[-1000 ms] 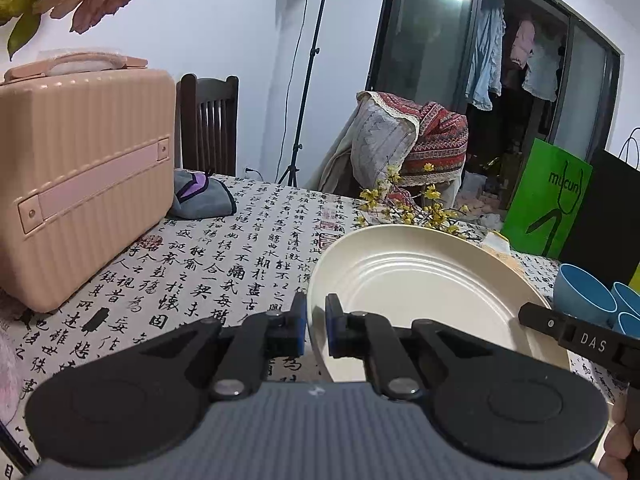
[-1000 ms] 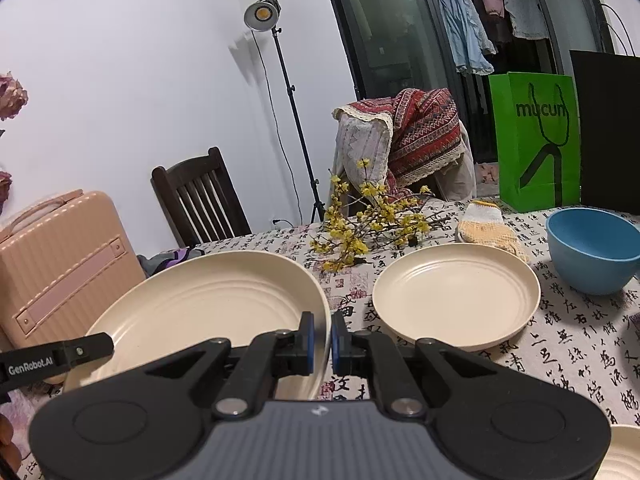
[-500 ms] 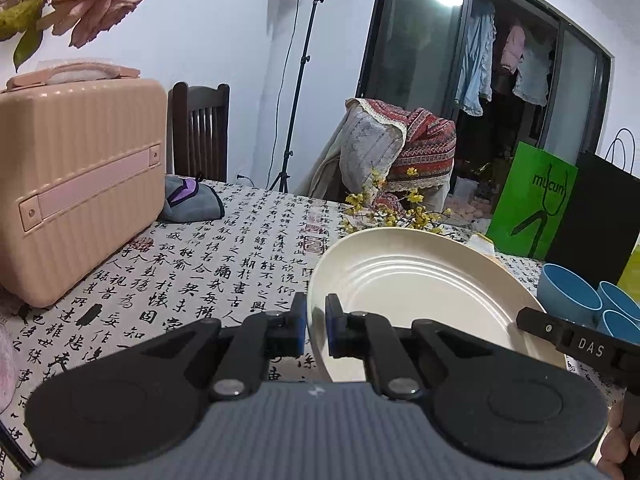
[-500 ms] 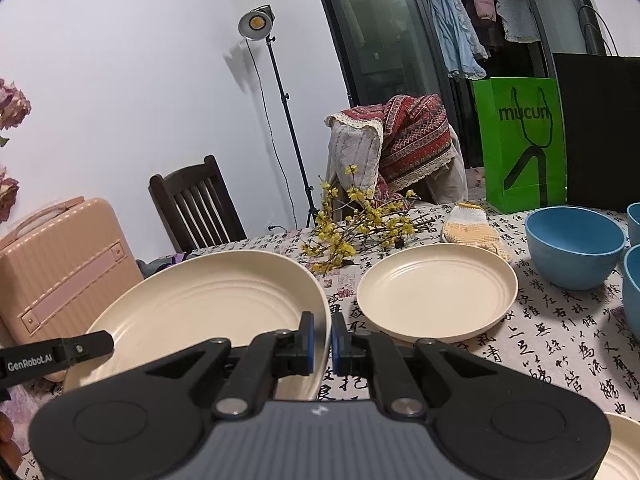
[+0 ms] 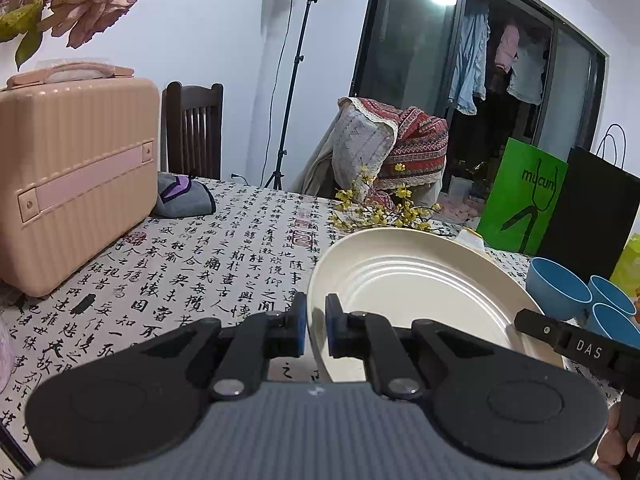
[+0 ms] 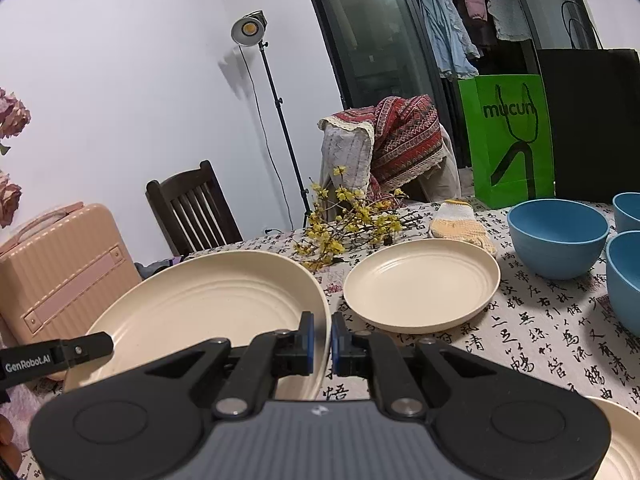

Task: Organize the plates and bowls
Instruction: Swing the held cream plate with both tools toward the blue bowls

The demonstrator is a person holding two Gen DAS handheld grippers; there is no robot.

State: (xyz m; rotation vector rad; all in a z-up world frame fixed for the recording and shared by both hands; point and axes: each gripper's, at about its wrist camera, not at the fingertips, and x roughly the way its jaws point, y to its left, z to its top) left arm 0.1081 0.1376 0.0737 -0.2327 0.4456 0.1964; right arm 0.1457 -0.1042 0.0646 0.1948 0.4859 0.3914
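A: Where's the plate [image 5: 416,280]?

B: Off the tabletop [image 6: 560,320], left gripper [image 5: 316,324] and right gripper [image 6: 321,342] each with jaws clamped on an opposite rim.

A: Next?

B: Likely keep it level, then lower squarely onto the second plate [image 6: 420,284] toward the far edge.
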